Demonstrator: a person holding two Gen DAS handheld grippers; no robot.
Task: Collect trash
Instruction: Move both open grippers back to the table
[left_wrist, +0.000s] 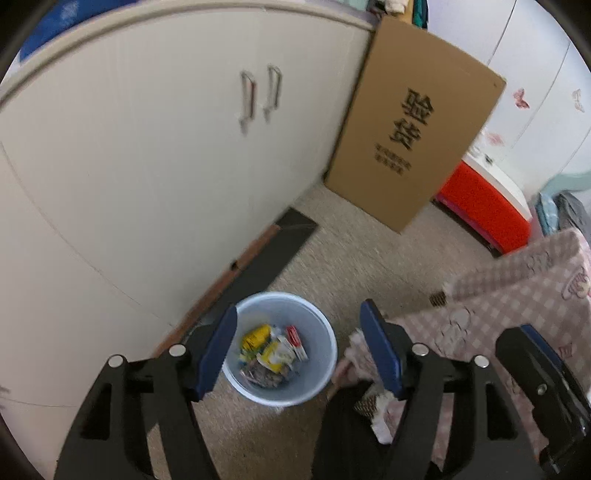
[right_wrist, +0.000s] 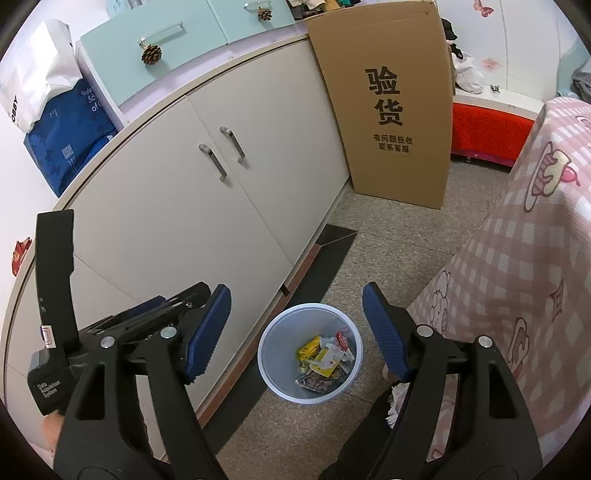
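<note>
Pale blue plastic is forming the small round bin (left_wrist: 321, 373) (right_wrist: 275, 363), which is standing upright on the speckled floor (left_wrist: 369, 258) (right_wrist: 388, 258) with its mouth opening straight up, so its long axis is running vertical. It is sitting just beside the white cabinet (left_wrist: 147, 184) (right_wrist: 166, 229) and near the hanging edge of the pink checked cloth (left_wrist: 517, 288) (right_wrist: 517, 277). Inside it the trash (left_wrist: 273, 354) (right_wrist: 325, 360) is lying in a loose heap: yellow wrappers, white scraps and a red and white piece.

Both tongs are hanging above the bin with nothing between their blue pads. The left gripper (left_wrist: 299, 354) is spread wide, and the right gripper (right_wrist: 297, 332) is spread wide too.

The left view is blurred, so the cabinet handles (left_wrist: 258, 96) are smearing there, while the right view is showing them sharply (right_wrist: 221, 151). Only the right view is showing the cabinet top with the mint drawers (right_wrist: 155, 48), a pinecone (right_wrist: 151, 54) and the blue bags (right_wrist: 70, 136). The cardboard box (left_wrist: 413, 125) (right_wrist: 391, 103) is leaning against the cabinet end in both views, with the red bench (left_wrist: 480, 206) (right_wrist: 487, 129) behind it.
</note>
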